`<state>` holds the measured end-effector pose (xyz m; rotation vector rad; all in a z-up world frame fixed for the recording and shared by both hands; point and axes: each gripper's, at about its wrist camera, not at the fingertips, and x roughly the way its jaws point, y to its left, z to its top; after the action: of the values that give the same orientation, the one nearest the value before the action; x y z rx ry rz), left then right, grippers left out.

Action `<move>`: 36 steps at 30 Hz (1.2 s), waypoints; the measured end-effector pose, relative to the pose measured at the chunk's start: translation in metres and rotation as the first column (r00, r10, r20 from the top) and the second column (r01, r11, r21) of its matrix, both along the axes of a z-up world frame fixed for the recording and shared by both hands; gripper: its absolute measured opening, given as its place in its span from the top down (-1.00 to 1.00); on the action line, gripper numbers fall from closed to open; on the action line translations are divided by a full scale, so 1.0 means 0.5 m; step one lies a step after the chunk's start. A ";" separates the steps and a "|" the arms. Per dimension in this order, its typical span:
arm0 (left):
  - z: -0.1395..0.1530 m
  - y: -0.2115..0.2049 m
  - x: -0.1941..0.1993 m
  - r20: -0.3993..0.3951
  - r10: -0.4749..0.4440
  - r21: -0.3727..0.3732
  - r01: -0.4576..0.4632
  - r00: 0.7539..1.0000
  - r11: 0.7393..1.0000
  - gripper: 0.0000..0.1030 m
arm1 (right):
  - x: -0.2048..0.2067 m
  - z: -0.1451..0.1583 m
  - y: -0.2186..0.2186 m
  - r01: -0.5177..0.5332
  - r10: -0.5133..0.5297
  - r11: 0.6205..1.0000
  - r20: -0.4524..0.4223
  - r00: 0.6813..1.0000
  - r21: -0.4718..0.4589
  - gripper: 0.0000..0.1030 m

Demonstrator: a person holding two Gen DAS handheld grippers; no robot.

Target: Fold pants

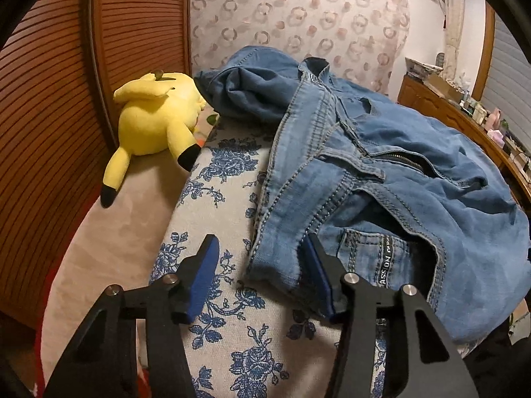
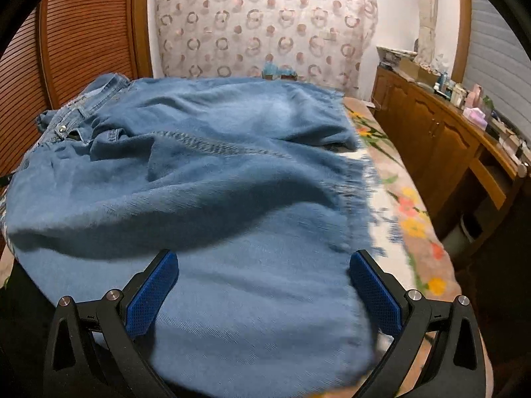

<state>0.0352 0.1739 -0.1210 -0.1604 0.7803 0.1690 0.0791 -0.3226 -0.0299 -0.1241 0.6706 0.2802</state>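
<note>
Left wrist view: left gripper (image 1: 262,267) jaws apart astride waistband edge of jeans (image 1: 381,165); only one layer may be caught. Right gripper (image 2: 264,285) spread wide over jeans, nothing clamped

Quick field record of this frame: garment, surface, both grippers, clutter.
garment: blue jeans, crumpled, zipper open, hems frayed
surface: floral bedcover
left gripper: jaws apart, a waistband corner between them, pads not pressing
right gripper: jaws wide, over a pant leg near its frayed hem, holding nothing
clutter: yellow plush toy beside the jeans
</note>
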 end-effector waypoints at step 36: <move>0.164 -0.045 -0.053 0.235 -0.088 -0.004 0.091 0.968 0.996 0.74 | -0.027 0.122 -0.111 -0.074 0.067 0.991 0.065 0.996 0.111 0.62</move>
<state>0.0085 0.1513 -0.0388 -0.1556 0.5521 0.0567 0.0657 -0.3780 0.0313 -0.0481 0.5893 0.3805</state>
